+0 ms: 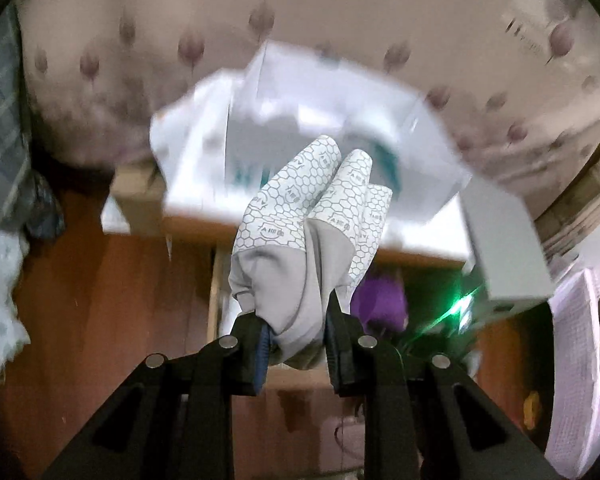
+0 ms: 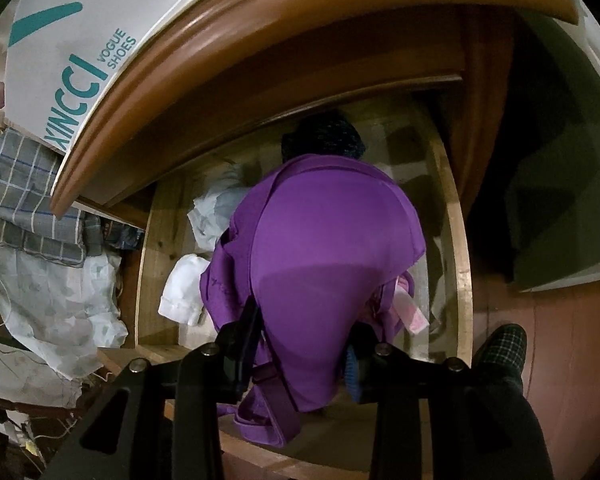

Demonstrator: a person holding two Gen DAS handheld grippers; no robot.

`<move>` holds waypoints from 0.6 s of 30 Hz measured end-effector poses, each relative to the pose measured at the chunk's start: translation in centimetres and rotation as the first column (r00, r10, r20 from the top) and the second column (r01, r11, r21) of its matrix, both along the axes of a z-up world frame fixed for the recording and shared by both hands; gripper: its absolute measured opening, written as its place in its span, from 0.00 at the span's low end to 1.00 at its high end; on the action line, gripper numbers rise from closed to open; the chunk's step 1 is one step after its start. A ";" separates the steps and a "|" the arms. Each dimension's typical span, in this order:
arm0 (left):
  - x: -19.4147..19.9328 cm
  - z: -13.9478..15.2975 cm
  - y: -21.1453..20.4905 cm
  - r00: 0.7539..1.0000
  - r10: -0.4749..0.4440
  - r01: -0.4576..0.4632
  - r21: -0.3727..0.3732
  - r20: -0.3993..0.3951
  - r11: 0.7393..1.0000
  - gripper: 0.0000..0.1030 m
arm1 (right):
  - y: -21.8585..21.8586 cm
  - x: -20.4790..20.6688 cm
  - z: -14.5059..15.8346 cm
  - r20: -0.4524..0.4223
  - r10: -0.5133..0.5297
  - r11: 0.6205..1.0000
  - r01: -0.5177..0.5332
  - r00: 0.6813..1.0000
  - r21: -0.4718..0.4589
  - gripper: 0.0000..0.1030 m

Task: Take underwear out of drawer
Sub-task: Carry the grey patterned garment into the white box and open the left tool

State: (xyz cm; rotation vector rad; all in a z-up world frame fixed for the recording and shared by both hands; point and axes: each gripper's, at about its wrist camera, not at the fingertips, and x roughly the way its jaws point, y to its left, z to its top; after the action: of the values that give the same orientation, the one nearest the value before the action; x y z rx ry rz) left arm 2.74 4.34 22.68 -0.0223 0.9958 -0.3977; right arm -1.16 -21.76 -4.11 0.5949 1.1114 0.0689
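A pale bedspread (image 1: pixel 340 20) with a dark tulip-like print fills the upper part of the left wrist view, blurred. On it sits a white shoe box (image 1: pixel 300 128) with teal lettering; in the right wrist view the same box (image 2: pixel 72 40) reads "VOGUE SHOES". Below the bedspread lies a reddish wooden floor (image 1: pixel 100 300).

The wooden drawer (image 2: pixel 460 264) stands open under a rounded brown wooden edge (image 2: pixel 260 60). Inside it, a purple underwear garment (image 2: pixel 324 240) takes up the middle, with white cloth pieces (image 2: pixel 188 288) to its left, a dark knitted item (image 2: pixel 328 136) behind it and something pink (image 2: pixel 410 312) just beside its right edge. Whether the purple garment is lifted clear of the drawer floor cannot be told.

The right gripper (image 2: pixel 300 356) is closed on the near end of the purple garment, one finger on each side of the fabric. The left gripper (image 1: pixel 296 344) is clamped on a grey underwear piece (image 1: pixel 308 232) with a white honeycomb-printed band, held up in front of the shoe box, well out of the drawer.

Left of the drawer lie a checked grey cloth (image 2: pixel 36 200) and a pale plastic bag (image 2: pixel 60 300). A checked slipper (image 2: pixel 504 344) shows at the lower right.
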 end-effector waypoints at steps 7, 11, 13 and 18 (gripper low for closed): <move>5.0 6.1 -2.7 0.992 -0.002 -0.007 0.070 0.126 0.998 0.20 | -0.2 0.0 -0.1 0.003 -0.003 1.000 0.003 1.000 -0.002 0.34; 8.6 5.6 -4.8 0.992 0.021 -0.038 0.133 0.127 0.990 0.20 | -0.1 -0.2 0.1 0.015 -0.004 1.000 0.004 1.000 -0.022 0.34; 10.6 5.0 -5.6 0.993 0.042 -0.057 0.140 0.110 0.989 0.20 | -0.1 -0.2 0.4 0.022 0.005 0.999 -0.004 1.000 -0.041 0.34; 14.7 4.0 -7.1 0.994 0.062 -0.077 0.161 0.094 0.984 0.20 | 0.1 -0.1 1.0 0.039 0.019 0.995 -0.015 0.999 -0.097 0.34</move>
State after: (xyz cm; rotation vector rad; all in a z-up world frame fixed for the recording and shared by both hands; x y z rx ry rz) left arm 17.44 -2.80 26.65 0.1085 0.9348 -0.2494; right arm -1.22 -21.61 -3.12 0.4954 1.0751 0.0408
